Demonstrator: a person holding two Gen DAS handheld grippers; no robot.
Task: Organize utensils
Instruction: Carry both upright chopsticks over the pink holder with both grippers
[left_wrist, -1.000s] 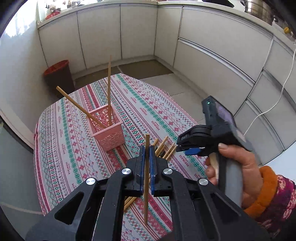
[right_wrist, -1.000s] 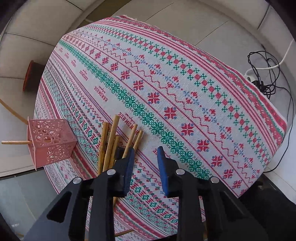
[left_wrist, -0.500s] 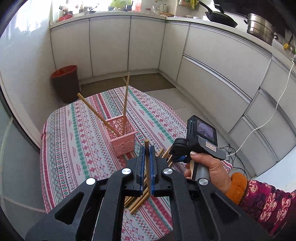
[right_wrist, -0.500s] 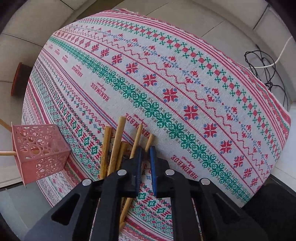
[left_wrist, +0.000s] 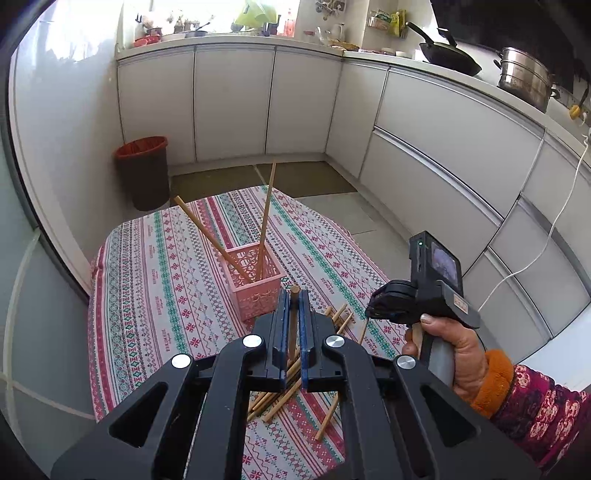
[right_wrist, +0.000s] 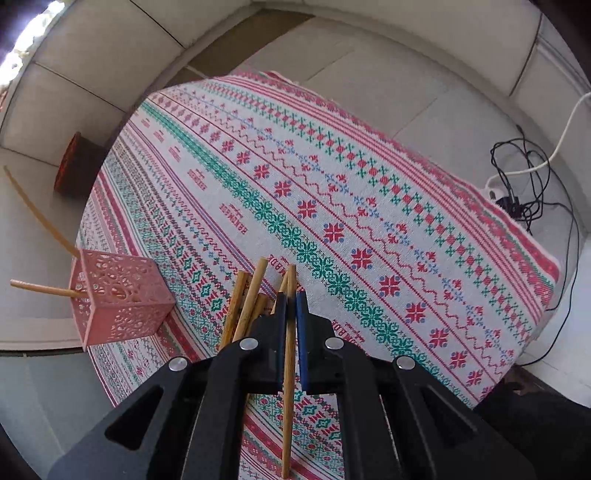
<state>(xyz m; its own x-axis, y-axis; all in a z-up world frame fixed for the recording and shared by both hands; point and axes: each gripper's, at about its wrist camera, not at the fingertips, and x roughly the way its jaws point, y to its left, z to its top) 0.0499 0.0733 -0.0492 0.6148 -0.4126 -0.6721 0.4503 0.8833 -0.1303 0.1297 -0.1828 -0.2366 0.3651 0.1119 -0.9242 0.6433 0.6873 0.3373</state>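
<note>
A pink perforated basket (left_wrist: 255, 286) (right_wrist: 118, 299) stands on the patterned tablecloth and holds two leaning wooden chopsticks (left_wrist: 263, 221). My left gripper (left_wrist: 293, 301) is shut on one wooden chopstick (left_wrist: 293, 325), held upright above the table, near the basket. My right gripper (right_wrist: 290, 299) is shut on another chopstick (right_wrist: 289, 373), lifted above the pile of loose chopsticks (right_wrist: 245, 306) (left_wrist: 284, 391) lying to the right of the basket. The right gripper also shows in the left wrist view (left_wrist: 376, 308), held by a hand.
The table (right_wrist: 369, 206) is covered by a red, green and white cloth. A dark bin with a red liner (left_wrist: 144, 171) stands on the floor by white kitchen cabinets (left_wrist: 443, 147). Black cables and a power strip (right_wrist: 513, 199) lie on the floor beyond the table's right edge.
My right gripper closed on a chopstick from the pile and lifted it. My left gripper rose and drew back with its chopstick, so more of the kitchen shows.
</note>
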